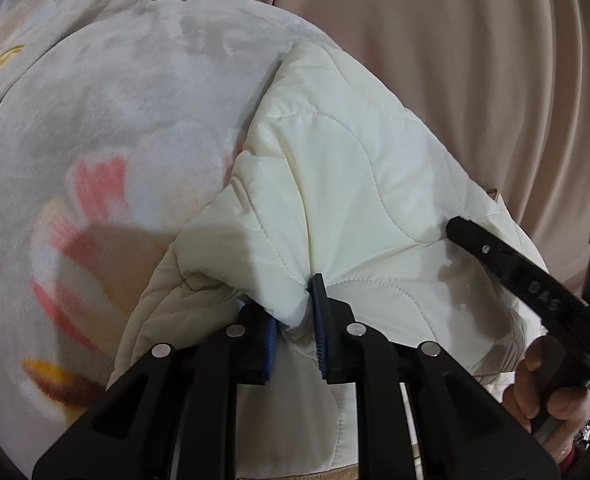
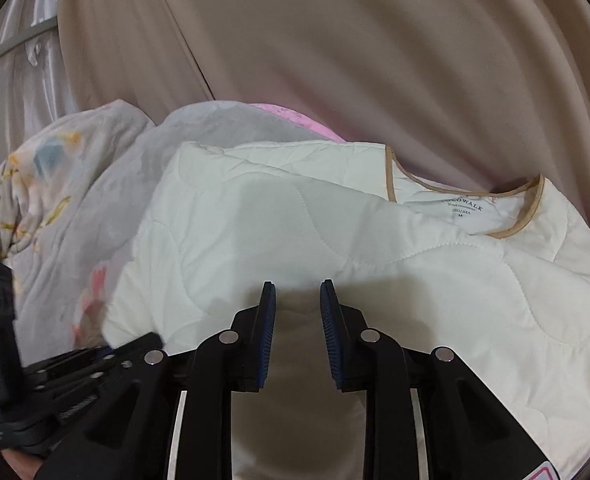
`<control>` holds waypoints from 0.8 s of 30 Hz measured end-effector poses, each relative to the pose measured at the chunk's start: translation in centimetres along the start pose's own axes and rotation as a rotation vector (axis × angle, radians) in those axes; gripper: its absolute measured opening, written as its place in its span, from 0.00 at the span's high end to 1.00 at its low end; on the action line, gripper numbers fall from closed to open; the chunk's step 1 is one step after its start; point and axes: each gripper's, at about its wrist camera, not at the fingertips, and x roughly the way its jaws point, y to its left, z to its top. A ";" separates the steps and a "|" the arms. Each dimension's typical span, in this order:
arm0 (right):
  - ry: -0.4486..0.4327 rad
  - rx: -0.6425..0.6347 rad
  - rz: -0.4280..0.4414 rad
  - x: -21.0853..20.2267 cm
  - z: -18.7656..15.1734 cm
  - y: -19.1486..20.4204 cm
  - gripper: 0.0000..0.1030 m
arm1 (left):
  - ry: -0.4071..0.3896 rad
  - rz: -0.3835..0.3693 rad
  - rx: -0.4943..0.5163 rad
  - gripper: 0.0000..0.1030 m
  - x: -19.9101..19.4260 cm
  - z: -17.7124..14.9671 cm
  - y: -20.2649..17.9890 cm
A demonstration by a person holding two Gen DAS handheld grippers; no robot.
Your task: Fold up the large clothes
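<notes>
Left wrist view had the left claw (image 1: 295,316) clamped down on a bunched fold of the cream quilted jacket with tan trim (image 1: 355,184), blue pads pinching the fabric tight between them. The jacket was lying on a fuzzy grey blanket with pink and yellow flowers (image 1: 107,128), beige curtains (image 1: 455,60) behind it, so probably a bed, though I couldn't say for sure. Looked to me like an early fold, one side being drawn in over the body while the neckline lay flat up top.

Right wrist view showed the right claw (image 2: 298,300) with its pads parted a fair bit and nothing between them, hovering just over the jacket's near edge. Whether the tips were brushing the fabric, I couldn't tell.

My guess for the next move: carry the pinched part across and lay it flat, with the right claw pinning or grabbing the near edge so the slippery quilting wouldn't slide.
</notes>
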 end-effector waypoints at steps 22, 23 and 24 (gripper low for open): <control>-0.053 0.433 -0.182 -9.6 -9.4 -20.0 0.47 | 0.002 -0.008 -0.002 0.84 0.1 -0.1 -0.2; -0.047 0.422 -0.172 -9.5 -9.2 -19.8 0.60 | 0.003 -0.009 -0.004 0.84 0.1 -0.1 -0.2; -0.051 0.420 -0.157 -9.6 -8.9 -19.5 0.88 | 0.003 -0.010 -0.005 0.84 0.0 0.0 -0.1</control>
